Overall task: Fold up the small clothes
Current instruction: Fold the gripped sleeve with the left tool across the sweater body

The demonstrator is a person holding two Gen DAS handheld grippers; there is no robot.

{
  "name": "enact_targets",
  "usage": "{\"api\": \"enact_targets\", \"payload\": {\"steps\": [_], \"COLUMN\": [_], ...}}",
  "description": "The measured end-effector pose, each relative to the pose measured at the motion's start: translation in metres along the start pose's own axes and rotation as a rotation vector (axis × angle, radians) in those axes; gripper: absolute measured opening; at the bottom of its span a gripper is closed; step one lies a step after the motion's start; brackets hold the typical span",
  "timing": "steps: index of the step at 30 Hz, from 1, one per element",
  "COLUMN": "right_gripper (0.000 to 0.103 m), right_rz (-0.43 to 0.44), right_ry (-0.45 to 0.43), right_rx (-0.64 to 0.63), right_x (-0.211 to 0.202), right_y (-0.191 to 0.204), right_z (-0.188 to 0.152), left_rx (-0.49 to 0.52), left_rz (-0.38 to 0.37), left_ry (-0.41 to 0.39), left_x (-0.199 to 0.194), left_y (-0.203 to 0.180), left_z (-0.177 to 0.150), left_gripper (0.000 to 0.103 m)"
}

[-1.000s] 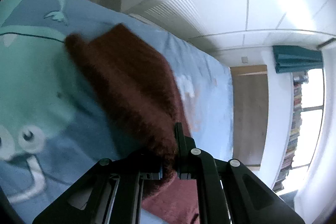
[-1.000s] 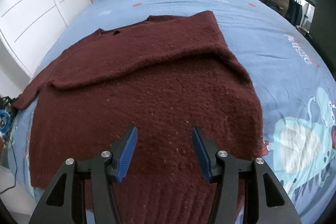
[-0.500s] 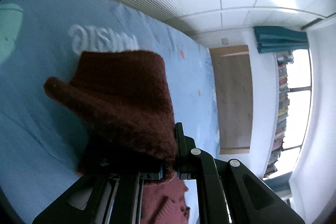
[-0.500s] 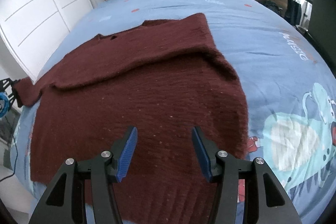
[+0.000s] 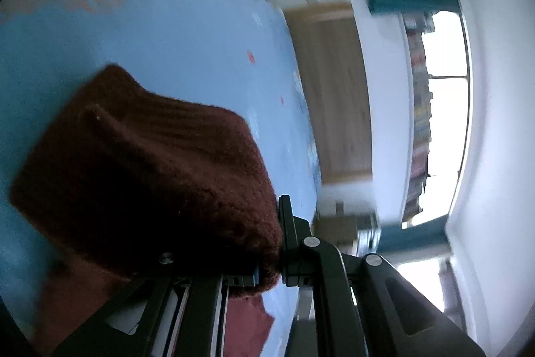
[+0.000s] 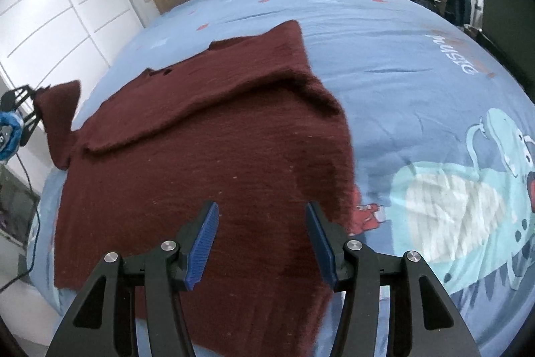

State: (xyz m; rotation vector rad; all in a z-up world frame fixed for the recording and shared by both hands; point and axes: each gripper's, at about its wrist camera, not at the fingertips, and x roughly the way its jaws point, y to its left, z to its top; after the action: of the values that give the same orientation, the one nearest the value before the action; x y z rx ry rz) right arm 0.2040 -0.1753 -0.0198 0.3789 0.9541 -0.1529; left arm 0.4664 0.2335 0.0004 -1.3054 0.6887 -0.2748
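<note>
Lifted higher since before: left gripper (image 5: 269,243) clamped on sleeve (image 5: 150,169) of dark red knitted sweater (image 6: 207,163); right gripper (image 6: 260,243) jaws apart, empty, above it.

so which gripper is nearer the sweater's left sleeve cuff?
Left. The left gripper is shut on the sleeve cuff, holding it up off the bed. The right gripper hovers open over the sweater body near the hem, well away from it.

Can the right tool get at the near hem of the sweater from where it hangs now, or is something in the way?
Probably yes. The right tool hangs open just above the maroon sweater, whose near hem lies flat on the blue bedspread with nothing over it. The left tool holds the sleeve off at the far side, clear of that path.
</note>
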Motion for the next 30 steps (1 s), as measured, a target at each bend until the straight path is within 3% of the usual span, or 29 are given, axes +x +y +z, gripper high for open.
{"api": "enact_targets", "payload": {"steps": [9,12,16,24,30], "right_gripper": [0.056,0.056,0.056,0.056,0.056], "right_rz": [-0.003,-0.003,-0.008,-0.009,-0.006], "right_ry": [-0.012,-0.009,-0.008,0.002,0.009], "right_rx": [0.022,0.033,0.041,0.068,0.068], "right_x": [-0.009,-0.009,-0.011,-0.009,-0.006], "right_y": [-0.021,-0.027,-0.033,-0.043,-0.042], "right_z": [-0.003,-0.003,-0.005,-0.009,-0.01], "left_rx": [0.126,0.189,0.301,0.496,0.564], "left_rz": [0.004,0.047,0.164,0.333,0.349], "left_ry": [0.243,0.325,0.419,0.528,0.575], "left_x": [0.076,0.092,0.107,0.108,0.103], "left_y": [-0.041,-0.042,-0.03,-0.006,-0.006], "left_z": [-0.09,-0.122,-0.157,-0.216,-0.239], "left_gripper": [0.006,0.006,0.006,0.006,0.007]}}
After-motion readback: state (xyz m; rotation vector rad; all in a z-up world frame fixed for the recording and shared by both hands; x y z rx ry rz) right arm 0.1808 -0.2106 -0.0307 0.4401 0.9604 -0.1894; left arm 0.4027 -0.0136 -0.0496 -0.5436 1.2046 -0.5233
